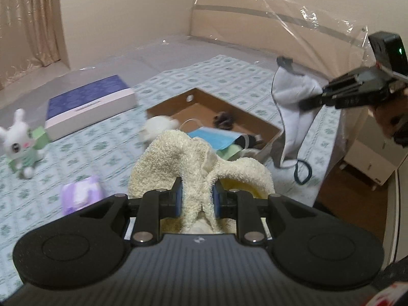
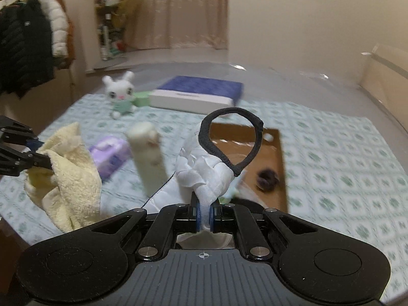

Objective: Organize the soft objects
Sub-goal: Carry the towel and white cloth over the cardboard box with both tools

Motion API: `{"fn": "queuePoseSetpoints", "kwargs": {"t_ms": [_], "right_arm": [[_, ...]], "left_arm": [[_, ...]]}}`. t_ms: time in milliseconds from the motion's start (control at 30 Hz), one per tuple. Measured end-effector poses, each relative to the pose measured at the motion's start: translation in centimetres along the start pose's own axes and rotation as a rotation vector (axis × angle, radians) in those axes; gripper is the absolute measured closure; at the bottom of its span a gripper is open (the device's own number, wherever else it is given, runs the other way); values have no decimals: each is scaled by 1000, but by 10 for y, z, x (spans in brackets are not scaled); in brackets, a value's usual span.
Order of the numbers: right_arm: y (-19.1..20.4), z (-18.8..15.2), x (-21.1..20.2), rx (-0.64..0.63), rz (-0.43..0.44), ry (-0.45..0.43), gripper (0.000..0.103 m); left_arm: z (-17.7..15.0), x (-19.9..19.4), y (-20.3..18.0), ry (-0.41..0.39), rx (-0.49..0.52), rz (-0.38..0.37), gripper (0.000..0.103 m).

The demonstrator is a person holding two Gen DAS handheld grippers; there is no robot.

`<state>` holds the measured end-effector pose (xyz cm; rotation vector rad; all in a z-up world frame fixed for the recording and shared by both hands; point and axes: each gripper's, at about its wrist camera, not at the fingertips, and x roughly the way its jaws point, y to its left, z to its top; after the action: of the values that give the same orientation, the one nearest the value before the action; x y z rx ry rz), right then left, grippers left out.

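Note:
My left gripper (image 1: 196,199) is shut on a cream terry towel (image 1: 188,158) and holds it above the bed; the towel also shows in the right wrist view (image 2: 68,176). My right gripper (image 2: 204,214) is shut on a white cloth mask with black ear loops (image 2: 204,168), seen hanging in the left wrist view (image 1: 293,97). An open cardboard box (image 1: 265,125) lies on the patterned bed sheet and holds a blue face mask (image 1: 216,139), a dark scrunchie (image 1: 224,121) and other soft items.
A white bunny plush (image 1: 20,142) and a blue-topped flat box (image 1: 89,102) lie at the left. A purple wipes pack (image 1: 81,193) lies near the towel. A cream roll-shaped thing (image 2: 148,155) stands by the box. The bed edge and a white cabinet (image 1: 369,158) are at the right.

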<state>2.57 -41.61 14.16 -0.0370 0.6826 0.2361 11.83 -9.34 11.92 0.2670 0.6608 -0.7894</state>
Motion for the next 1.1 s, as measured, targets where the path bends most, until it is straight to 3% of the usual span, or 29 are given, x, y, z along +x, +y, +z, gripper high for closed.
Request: {"fn": "queuePoseSetpoints", "kwargs": {"t_ms": [300,433,767,1100], "right_arm": [[-45,-14,-11,-3,-116,4,97],[-60,-16,-7,5,-155,-2,97],[-78,-7,14,41,-230,-60,97],[-88,15,55,46,-218,-80,97]], "left_arm": [[36,59,-55,-44,-31,-29,83],[51,83,-68,-60,-69,7,83],[71,125,-67,-131,-271,155,83],[94,169,-71,-131,-304,215,83]]}}
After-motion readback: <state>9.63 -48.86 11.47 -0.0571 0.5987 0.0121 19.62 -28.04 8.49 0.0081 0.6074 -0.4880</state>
